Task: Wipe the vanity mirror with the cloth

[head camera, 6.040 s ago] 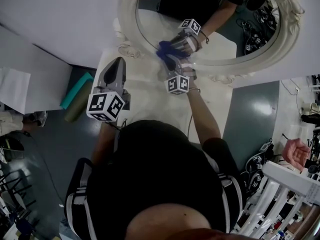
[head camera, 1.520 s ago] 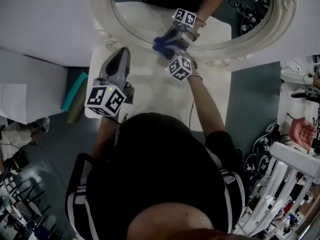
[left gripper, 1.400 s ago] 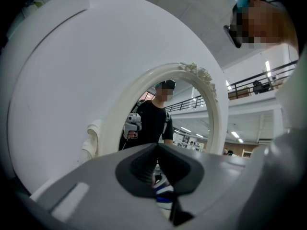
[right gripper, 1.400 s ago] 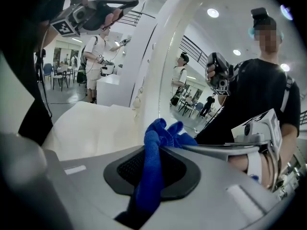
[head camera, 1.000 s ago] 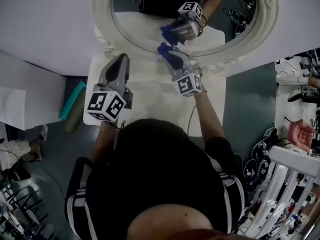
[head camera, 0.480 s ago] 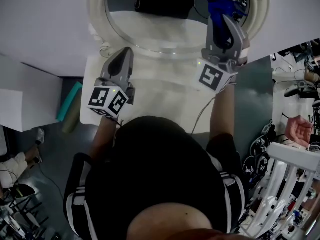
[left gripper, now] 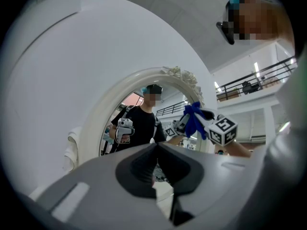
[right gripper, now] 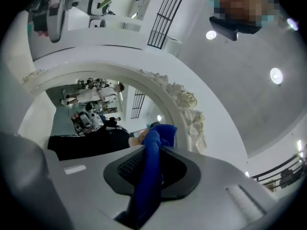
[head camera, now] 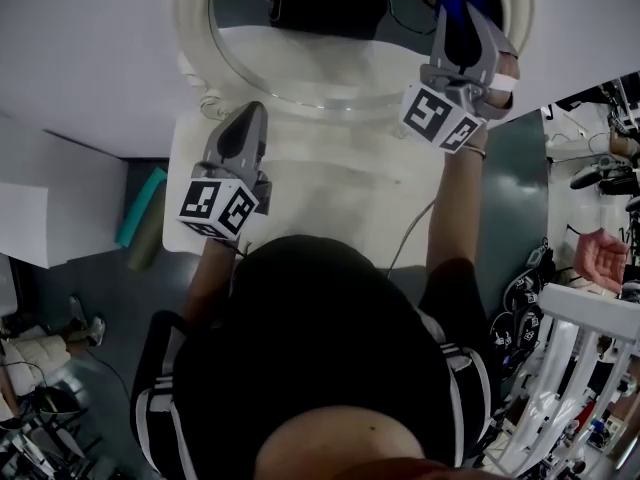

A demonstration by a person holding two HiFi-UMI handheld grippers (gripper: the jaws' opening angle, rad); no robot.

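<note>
My right gripper [head camera: 460, 16] clamps the blue cloth [right gripper: 151, 174] at the oval vanity mirror's [head camera: 300, 63] right edge; my left gripper [head camera: 247, 118] is clenched and empty.

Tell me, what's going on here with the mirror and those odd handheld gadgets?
A person stands at a white table facing an oval, white-framed vanity mirror, with a handheld gripper in each hand. The right gripper has a blue cloth clamped in its jaws and is held up at the mirror's right side. Whether the cloth touches the glass is hard to tell. The left gripper hangs over the table, jaws together and empty.
</note>
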